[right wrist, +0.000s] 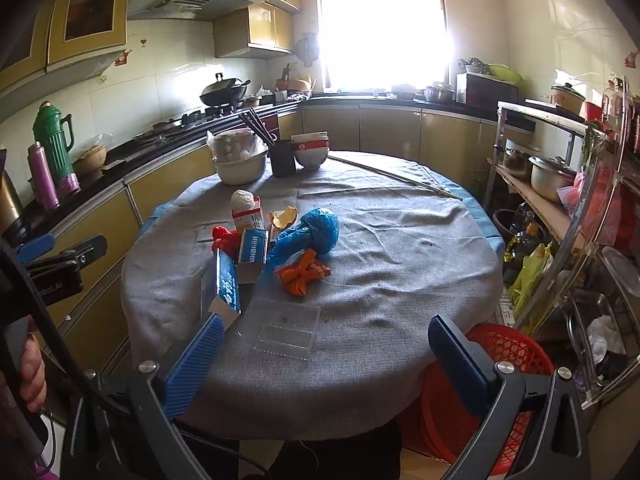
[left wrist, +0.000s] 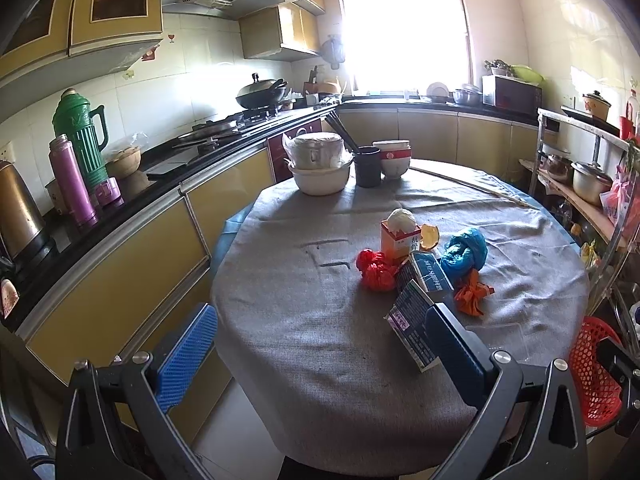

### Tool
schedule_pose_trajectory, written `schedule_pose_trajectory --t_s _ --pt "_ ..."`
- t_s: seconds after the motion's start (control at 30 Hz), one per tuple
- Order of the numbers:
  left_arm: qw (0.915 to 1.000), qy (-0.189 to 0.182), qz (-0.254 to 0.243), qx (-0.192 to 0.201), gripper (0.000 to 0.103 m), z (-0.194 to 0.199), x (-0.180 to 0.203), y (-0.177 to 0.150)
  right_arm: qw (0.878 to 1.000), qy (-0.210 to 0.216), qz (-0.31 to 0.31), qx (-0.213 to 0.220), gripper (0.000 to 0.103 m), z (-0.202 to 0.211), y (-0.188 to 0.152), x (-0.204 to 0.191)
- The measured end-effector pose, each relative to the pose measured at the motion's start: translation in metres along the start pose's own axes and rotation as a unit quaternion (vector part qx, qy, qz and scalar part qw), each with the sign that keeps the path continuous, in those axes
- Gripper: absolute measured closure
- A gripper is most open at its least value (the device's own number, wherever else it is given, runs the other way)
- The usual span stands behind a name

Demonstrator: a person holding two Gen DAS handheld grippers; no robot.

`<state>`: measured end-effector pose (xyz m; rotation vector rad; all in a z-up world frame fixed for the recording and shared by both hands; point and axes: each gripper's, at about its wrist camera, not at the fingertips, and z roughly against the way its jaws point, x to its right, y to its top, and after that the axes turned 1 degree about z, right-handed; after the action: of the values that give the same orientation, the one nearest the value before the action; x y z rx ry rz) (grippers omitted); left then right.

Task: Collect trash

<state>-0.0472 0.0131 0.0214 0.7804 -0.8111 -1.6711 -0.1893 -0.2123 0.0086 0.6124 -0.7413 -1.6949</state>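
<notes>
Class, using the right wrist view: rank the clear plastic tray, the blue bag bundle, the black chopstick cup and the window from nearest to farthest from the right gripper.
From the right gripper:
1. Clear plastic tray, just ahead at the near table edge.
2. Blue bag bundle, mid-table among the trash.
3. Black chopstick cup, far side of the table, beside the bowls.
4. Window, on the back wall.

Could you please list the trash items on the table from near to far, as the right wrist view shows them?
Clear plastic tray → orange bag → blue bag → orange peel → white paper ball.
</notes>
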Motion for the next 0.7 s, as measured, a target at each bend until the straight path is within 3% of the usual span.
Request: schedule_pose_trajectory --t_s 0.7 --pt "0.9987 -0.001 -0.012 -0.050 0.000 -0.039 0.016 -0.009 0.999 0.017 -0.010 -0.036 0.000 -0.043 -0.010 0.019"
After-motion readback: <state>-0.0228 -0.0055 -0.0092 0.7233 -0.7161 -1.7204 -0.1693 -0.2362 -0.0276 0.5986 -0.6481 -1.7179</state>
